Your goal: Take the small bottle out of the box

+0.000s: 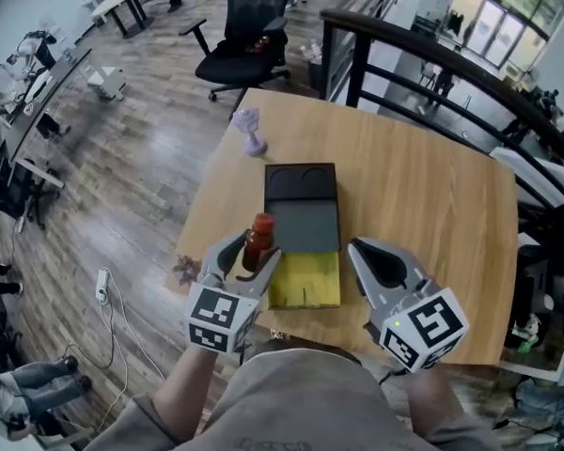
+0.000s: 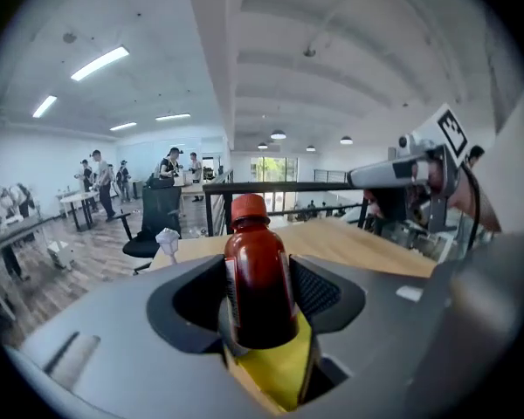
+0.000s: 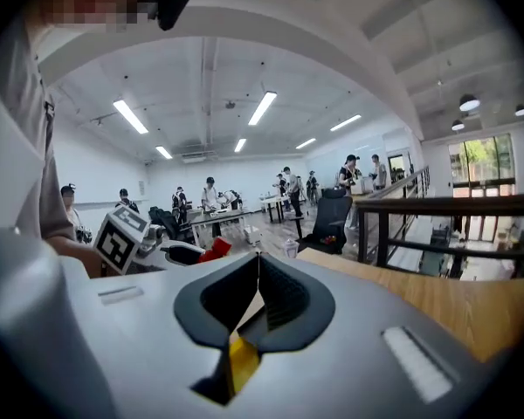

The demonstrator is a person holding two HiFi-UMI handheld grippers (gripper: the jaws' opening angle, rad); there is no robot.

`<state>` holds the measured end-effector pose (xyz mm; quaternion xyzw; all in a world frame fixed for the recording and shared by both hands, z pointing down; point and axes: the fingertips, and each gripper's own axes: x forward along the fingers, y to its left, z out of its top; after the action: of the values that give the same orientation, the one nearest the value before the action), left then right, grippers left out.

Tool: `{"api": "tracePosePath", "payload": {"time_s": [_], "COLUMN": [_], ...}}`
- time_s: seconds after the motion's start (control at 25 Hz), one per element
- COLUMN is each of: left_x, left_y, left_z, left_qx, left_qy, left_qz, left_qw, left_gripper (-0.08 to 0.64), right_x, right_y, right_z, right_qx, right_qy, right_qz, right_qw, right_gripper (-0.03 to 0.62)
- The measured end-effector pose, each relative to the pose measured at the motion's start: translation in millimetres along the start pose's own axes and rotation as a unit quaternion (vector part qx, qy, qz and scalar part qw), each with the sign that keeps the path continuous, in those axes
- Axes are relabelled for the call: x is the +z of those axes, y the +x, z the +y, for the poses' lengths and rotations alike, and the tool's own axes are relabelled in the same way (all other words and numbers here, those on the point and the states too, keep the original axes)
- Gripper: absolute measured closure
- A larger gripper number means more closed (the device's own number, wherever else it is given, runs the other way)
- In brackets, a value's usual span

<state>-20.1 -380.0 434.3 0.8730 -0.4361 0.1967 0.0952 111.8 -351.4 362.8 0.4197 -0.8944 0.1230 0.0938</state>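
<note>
My left gripper (image 1: 257, 252) is shut on a small bottle (image 1: 259, 237) with dark red contents and a red cap, held upright above the table's near edge. In the left gripper view the bottle (image 2: 258, 278) stands between the two pads, which press on its sides. The box (image 1: 303, 222) lies open on the wooden table (image 1: 423, 205), with a black tray, a grey panel and a yellow part (image 1: 305, 282) nearest me. My right gripper (image 1: 360, 248) hovers right of the box, shut with nothing in it; its tips (image 3: 258, 257) meet in the right gripper view.
A purple figurine (image 1: 251, 132) stands at the table's far left. A black office chair (image 1: 249, 36) is beyond the table, and a black railing (image 1: 432, 59) runs along the far right side. A power strip (image 1: 101, 286) lies on the floor at the left.
</note>
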Motion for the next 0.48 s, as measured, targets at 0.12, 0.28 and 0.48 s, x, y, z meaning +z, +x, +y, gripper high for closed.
{"api": "tracePosePath", "payload": {"time_s": [0.12, 0.28, 0.48], "left_x": [32.3, 72.6, 112.2], "left_y": [-13.8, -39.0, -70.6], "left_z": [6.4, 9.9, 4.7], "left_qx": [-0.013, -0.008, -0.005], "left_qy": [-0.049, -0.030, 0.000], "left_qz": [-0.044, -0.094, -0.154], "left_qw": [0.9978, 0.9951, 0.9880], "left_gripper": [0.331, 0.331, 0.331], "right_x": [28.7, 62.8, 90.4], "right_y": [-9.6, -25.5, -44.3], "right_z": [14.8, 31.0, 37.8], "right_qx": [0.004, 0.004, -0.011], "right_qy": [-0.033, -0.039, -0.050], "right_qz": [-0.028, -0.071, -0.108], "right_qw": [0.999, 0.997, 0.993], "right_gripper": [0.581, 0.581, 0.581]}}
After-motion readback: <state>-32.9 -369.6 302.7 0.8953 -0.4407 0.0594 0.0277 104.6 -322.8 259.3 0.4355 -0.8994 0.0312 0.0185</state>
